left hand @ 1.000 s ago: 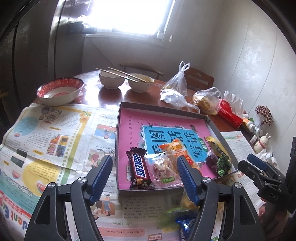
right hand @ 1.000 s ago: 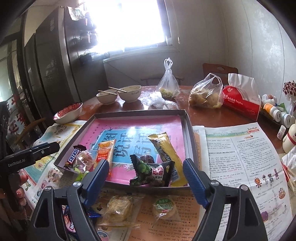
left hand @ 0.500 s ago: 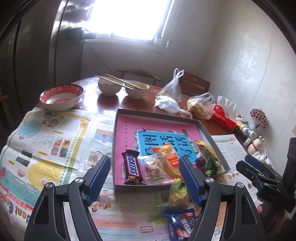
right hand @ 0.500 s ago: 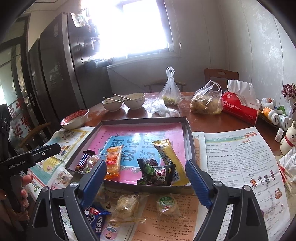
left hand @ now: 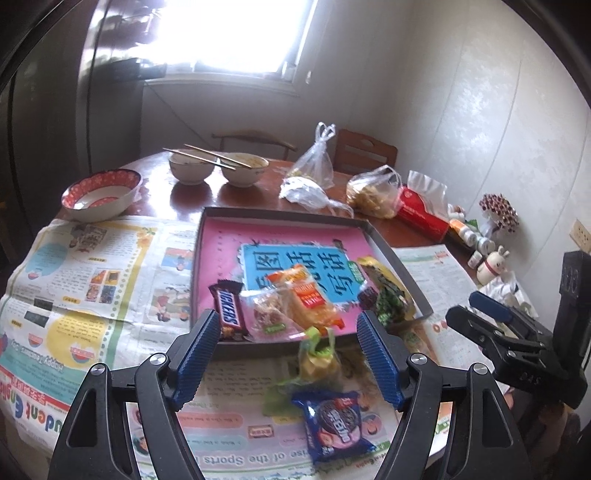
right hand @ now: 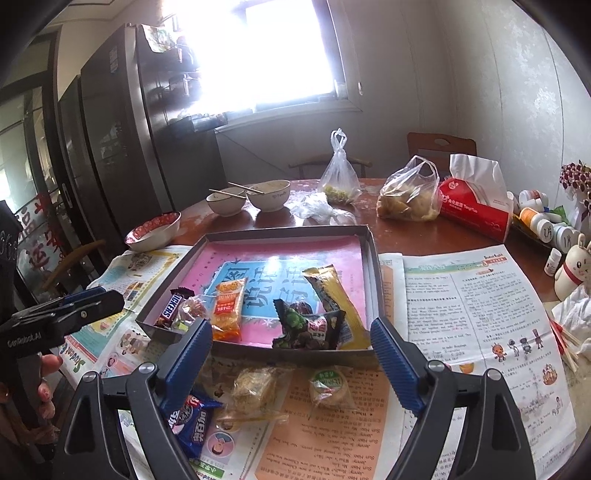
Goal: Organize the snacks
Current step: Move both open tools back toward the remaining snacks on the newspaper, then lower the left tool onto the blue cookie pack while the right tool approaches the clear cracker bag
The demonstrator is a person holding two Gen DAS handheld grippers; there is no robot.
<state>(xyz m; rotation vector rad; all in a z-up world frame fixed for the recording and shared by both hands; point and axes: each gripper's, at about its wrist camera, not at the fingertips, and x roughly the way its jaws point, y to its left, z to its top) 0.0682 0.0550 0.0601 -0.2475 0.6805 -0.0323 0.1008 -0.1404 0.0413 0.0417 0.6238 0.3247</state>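
The chocolate bar [right hand: 172, 307] in the tray reads "SNICKERS"; the left gripper [right hand: 74, 310] bears "GenRobot.AI"; the newspaper [left hand: 236, 459] reads "Sports".

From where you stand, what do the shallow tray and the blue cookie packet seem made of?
The tray looks like matte grey cardboard: thin folded walls, printed pink paper lining. The blue cookie packet looks like glossy plastic film: crinkled, with a crimped end and shiny highlights.

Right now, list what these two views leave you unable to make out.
- Blue cookie pack: right wrist view, partly behind the right gripper finger.
- Clear-wrapped snack: left wrist view, blurred; contents unreadable.
- Small bottles: labels too small.
- Outside the window: both views, washed out by glare.
- Dark wrappers in the tray: overlapping, count unclear.
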